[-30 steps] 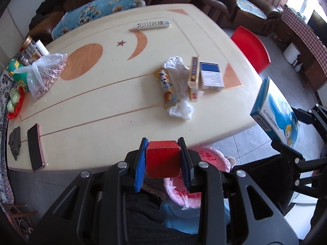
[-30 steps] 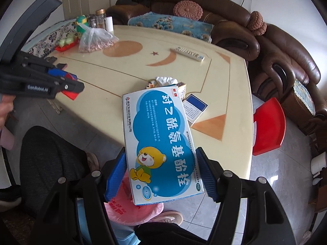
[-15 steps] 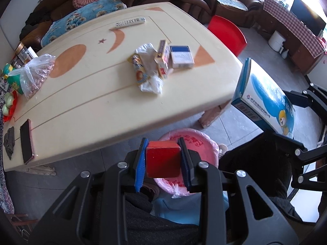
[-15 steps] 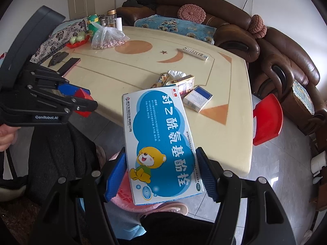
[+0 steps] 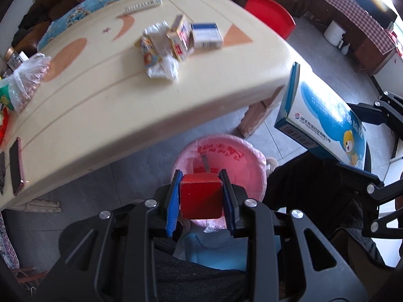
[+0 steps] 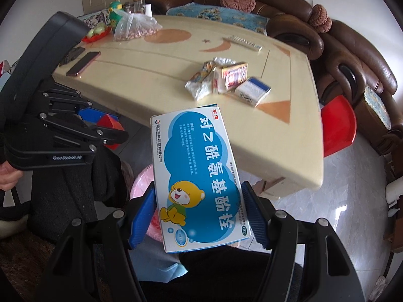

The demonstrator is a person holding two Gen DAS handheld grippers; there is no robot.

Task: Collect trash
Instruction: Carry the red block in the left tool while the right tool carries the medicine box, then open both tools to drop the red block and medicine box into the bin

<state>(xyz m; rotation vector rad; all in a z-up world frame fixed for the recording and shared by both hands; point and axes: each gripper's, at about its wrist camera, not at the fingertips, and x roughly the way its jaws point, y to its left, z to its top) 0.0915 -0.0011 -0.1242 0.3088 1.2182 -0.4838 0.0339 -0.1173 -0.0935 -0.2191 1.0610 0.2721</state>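
Note:
My left gripper (image 5: 201, 198) is shut on a small red box (image 5: 201, 199) and hangs over the pink-lined trash bin (image 5: 241, 161) on the floor beside the table. My right gripper (image 6: 199, 210) is shut on a large blue and white medicine box (image 6: 199, 173) with a cartoon bear, held just off the table's near edge; that box (image 5: 325, 123) also shows at the right of the left wrist view. On the table lies a pile of trash: a crumpled white wrapper (image 6: 201, 85), a yellow and red carton (image 6: 233, 74) and a blue and white carton (image 6: 253, 90).
The cream table (image 6: 151, 80) also bears a phone (image 6: 84, 63), a remote (image 6: 245, 42), a plastic bag of nuts (image 6: 136, 27) and jars. A red stool (image 6: 338, 125) and brown sofas (image 6: 352, 58) stand past it. A person's dark-trousered legs are below both grippers.
Both grippers have drawn back from the table and sunk lower, each keeping its box. The left one now hangs over the pink bin, which has come fully into view.

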